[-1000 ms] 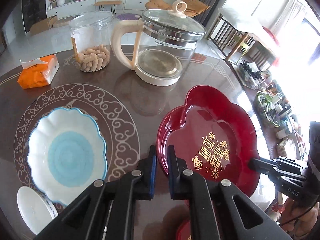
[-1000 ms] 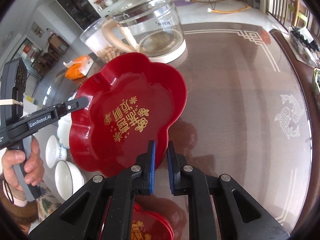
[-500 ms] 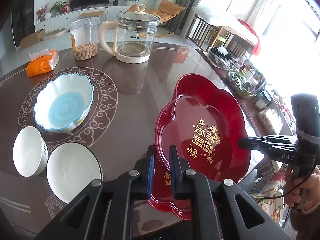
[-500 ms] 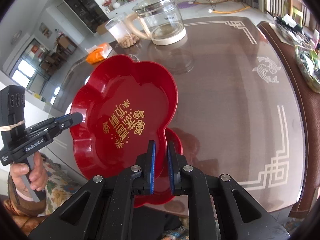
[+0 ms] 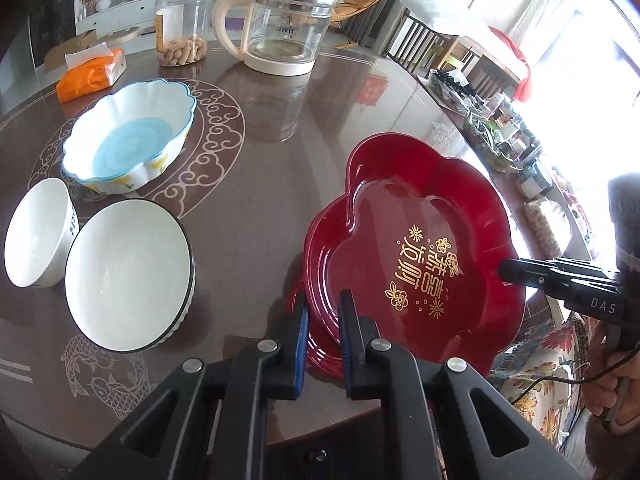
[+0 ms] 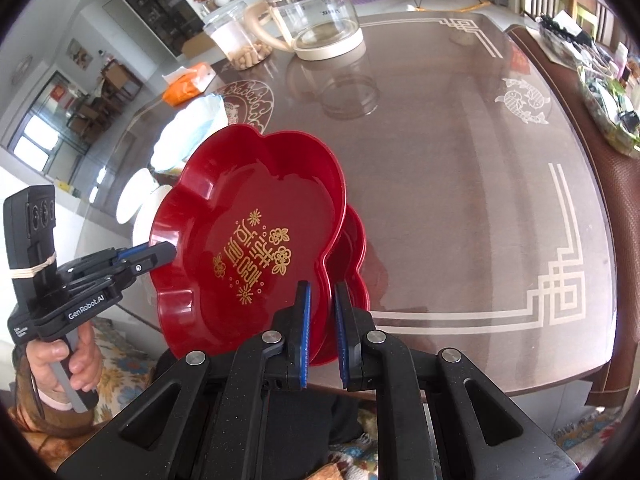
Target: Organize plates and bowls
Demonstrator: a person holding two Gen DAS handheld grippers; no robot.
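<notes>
A red flower-shaped plate (image 5: 420, 240) with gold writing is held by both grippers just above a second red plate (image 5: 316, 344) near the table's front edge. My left gripper (image 5: 323, 312) is shut on its left rim. My right gripper (image 6: 320, 300) is shut on its right rim (image 6: 324, 272); the lower red plate (image 6: 354, 248) peeks out beneath. A blue-and-white scalloped bowl (image 5: 128, 140), a white bowl with a dark rim (image 5: 128, 272) and a small white bowl (image 5: 36, 232) stand to the left.
A glass kettle (image 5: 284, 20), a jar of snacks (image 5: 182, 28) and an orange tissue pack (image 5: 90, 74) stand at the back of the brown table (image 5: 260, 184). A cluttered side table (image 5: 500, 136) is to the right. The table edge (image 6: 480, 376) is close.
Both grippers carried the red plate back toward the table's front edge and lowered it over the second red plate. The white bowls came into the left view.
</notes>
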